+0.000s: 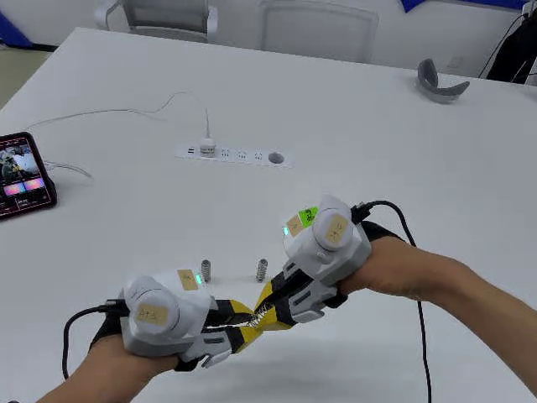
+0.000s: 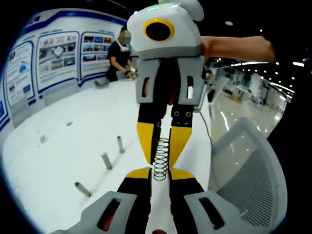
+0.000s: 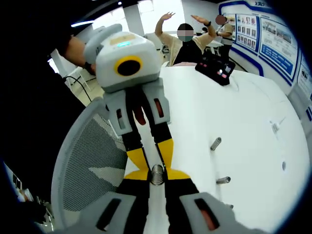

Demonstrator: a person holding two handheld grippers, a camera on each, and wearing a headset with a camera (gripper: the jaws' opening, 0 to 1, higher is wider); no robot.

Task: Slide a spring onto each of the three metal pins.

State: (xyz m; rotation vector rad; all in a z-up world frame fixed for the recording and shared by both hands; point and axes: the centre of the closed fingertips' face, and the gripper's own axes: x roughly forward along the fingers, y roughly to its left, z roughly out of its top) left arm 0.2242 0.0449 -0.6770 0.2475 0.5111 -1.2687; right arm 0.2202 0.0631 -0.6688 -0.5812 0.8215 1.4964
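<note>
Aiming lengthwise at right gripper: spring

Spring gripped where right tongs meet left tongs; pins nearby.

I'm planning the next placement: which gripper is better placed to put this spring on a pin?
The right gripper, probably: the spring lies between its fingers, and a pin stands just beside them.

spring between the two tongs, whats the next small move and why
Probably open the tongs of the left gripper so the right gripper alone carries the spring to a pin. Both tongs pinch the one spring tip to tip, most of its length lies between the right tongs, and the pins stand apart.
</note>
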